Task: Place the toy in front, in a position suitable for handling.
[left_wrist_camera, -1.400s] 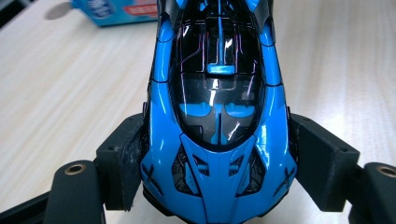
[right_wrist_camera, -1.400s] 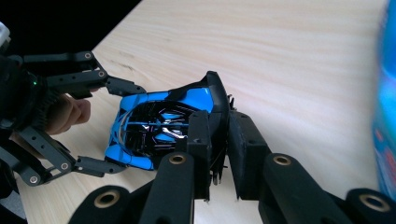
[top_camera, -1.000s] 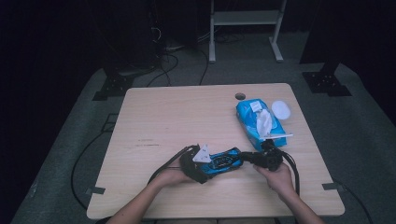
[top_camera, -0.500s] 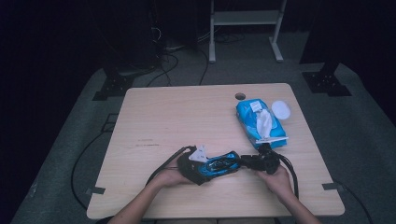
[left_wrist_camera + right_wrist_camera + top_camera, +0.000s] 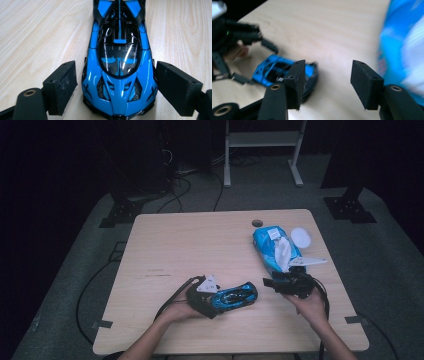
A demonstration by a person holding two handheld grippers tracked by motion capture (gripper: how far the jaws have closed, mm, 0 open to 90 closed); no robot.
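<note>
The toy car [image 5: 235, 296] lies flat on the tabletop [image 5: 200, 245], near its front edge and slightly left of centre, with the left claw [image 5: 220, 299] set around one end of it. In the left gripper view the car [image 5: 120, 62] sits between the two black jaws, which are spread: a gap shows on the left side, while the right jaw stands just beside the bodywork, contact uncertain. The right claw [image 5: 272, 283] hovers just beside the car's other end, apart from it; in the right gripper view its jaws are spread on nothing, with the car [image 5: 279, 72] partly behind the left jaw and a blue wipes pack [image 5: 402, 50] blurred at the right. In the high view the wipes pack [image 5: 275, 250] lies toward the far right of the tabletop, a white lid [image 5: 301, 237] just beside it.

Step in hand, as judged: taking hold of the car with the left claw, not yet completed. The next move calls for pressing the jaws together squarely on the car's flanks; the glossy curved body may slip if gripped off centre.

Compared with one second ago, the right claw has drawn away from the car's end toward the right, and the car and left claw have stayed about where they were.
</note>
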